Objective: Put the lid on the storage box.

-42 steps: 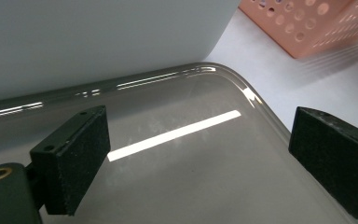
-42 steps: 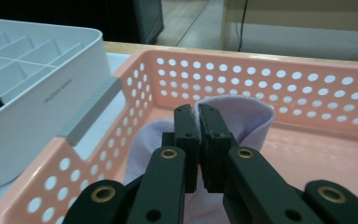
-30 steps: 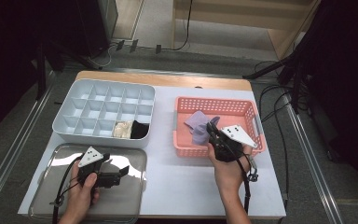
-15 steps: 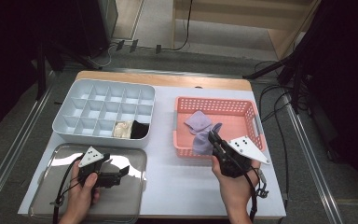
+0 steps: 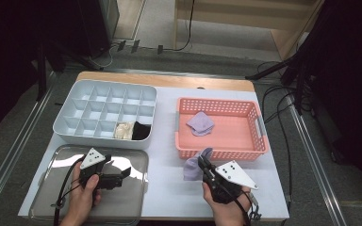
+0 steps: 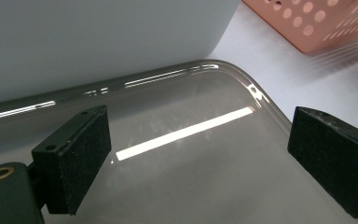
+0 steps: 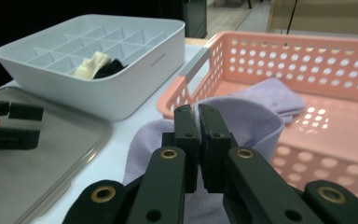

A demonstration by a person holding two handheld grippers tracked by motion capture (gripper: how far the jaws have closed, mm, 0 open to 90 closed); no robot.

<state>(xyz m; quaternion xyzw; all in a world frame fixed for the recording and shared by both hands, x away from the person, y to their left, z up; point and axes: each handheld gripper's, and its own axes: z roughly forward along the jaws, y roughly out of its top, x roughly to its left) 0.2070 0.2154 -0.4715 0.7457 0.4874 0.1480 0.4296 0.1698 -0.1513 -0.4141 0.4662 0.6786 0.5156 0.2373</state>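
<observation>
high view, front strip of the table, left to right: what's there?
Metal tray → left gripper, open above the tray → bare white table → purple sock pinched in the right gripper, just in front of the pink basket.

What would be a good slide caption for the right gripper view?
Right tool clamps a lilac sock just outside the pink basket, where another lilac sock lies.
</observation>
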